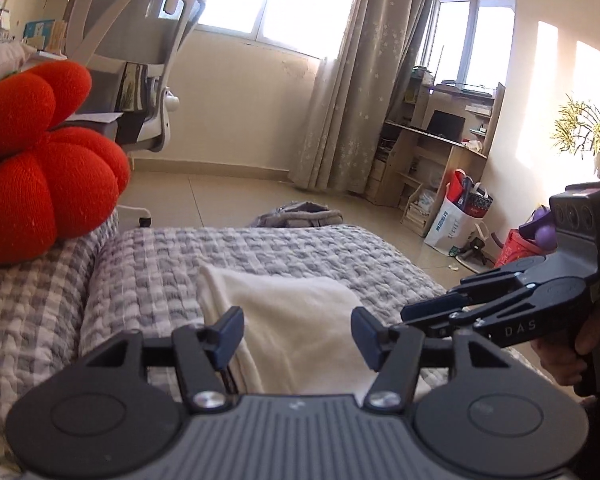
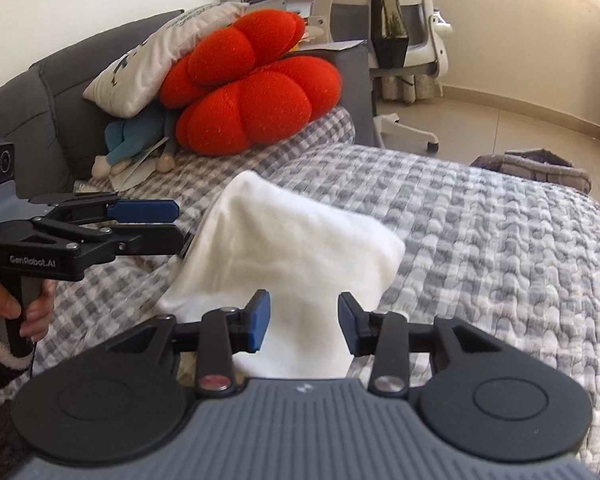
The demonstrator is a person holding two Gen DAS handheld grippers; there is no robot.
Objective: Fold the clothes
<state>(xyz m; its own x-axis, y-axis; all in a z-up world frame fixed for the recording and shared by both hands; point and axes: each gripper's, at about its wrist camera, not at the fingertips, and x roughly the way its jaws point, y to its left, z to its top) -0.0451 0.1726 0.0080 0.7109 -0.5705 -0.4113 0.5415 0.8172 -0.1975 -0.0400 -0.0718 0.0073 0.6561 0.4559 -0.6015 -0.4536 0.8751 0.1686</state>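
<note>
- The task's thing, a soft white folded fleece cloth (image 2: 292, 248), lies on the grey-and-white checked quilted cover (image 2: 480, 240) of the sofa, on the near side of the big red petal-shaped knitted cushion (image 2: 252, 96) and well apart from it.
- From my right gripper (image 2: 303, 322) the cloth is straight ahead and a little below; its near end runs in under the blue pads, and its long axis reaches away from me toward the red cushion, leaning slightly left.
- My right gripper's jaws stand apart, released. White fabric shows in the gap, but I see no pad pressing on it, so I judge nothing is held.
- My left gripper (image 1: 298, 338) is also spread and released, the cloth (image 1: 296, 320) showing between its fingers without being pinched. In the right wrist view it (image 2: 172, 222) sits just beside the cloth's left edge, on the side away from the grey bundle (image 2: 540, 168) on the floor.
- Both hands are about equally near the cloth, one at the left edge and one at the near end. I cannot tell whether either fingertip touches the fabric.
- My judgement: the cloth already looks folded into a compact block, so the next move depends on that long axis, either folding once more across it or lifting the block away.
</note>
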